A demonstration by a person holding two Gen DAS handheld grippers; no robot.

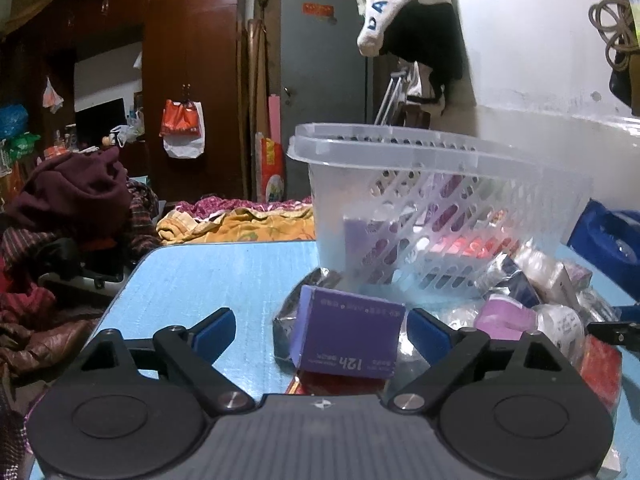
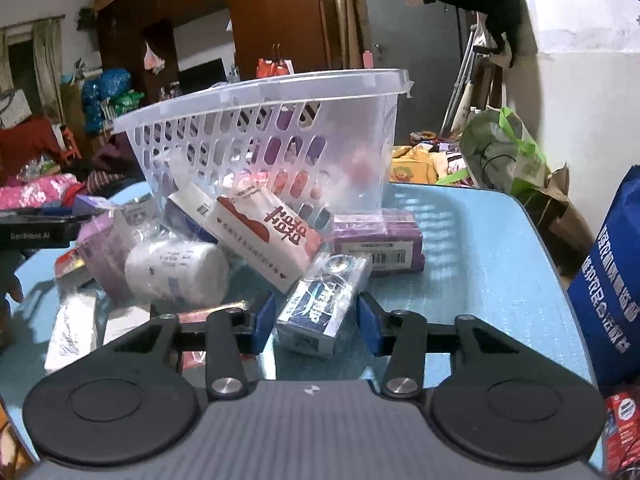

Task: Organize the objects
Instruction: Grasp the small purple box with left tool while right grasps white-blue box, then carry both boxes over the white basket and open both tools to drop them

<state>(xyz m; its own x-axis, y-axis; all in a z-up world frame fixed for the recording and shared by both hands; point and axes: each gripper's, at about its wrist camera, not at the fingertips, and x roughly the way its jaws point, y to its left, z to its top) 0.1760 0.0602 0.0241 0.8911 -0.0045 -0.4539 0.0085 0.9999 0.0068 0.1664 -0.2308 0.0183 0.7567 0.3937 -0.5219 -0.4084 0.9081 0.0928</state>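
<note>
Already both tools gape: left gripper (image 1: 322,328) straddles a purple box (image 1: 347,332) before the basket (image 1: 440,216); right gripper (image 2: 316,322) brackets a blue carton (image 2: 320,304), gripping neither. An off-centre squeeze could tumble the pile.

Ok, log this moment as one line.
left gripper: open around purple box | right gripper: open around blue-silver box | basket: partly filled, tilted

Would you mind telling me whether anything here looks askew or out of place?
Yes: the clear plastic basket sits tilted, its rim sloping, apparently propped on packages. Boxes and a white bottle lie jumbled on the blue table beside it rather than inside.
</note>
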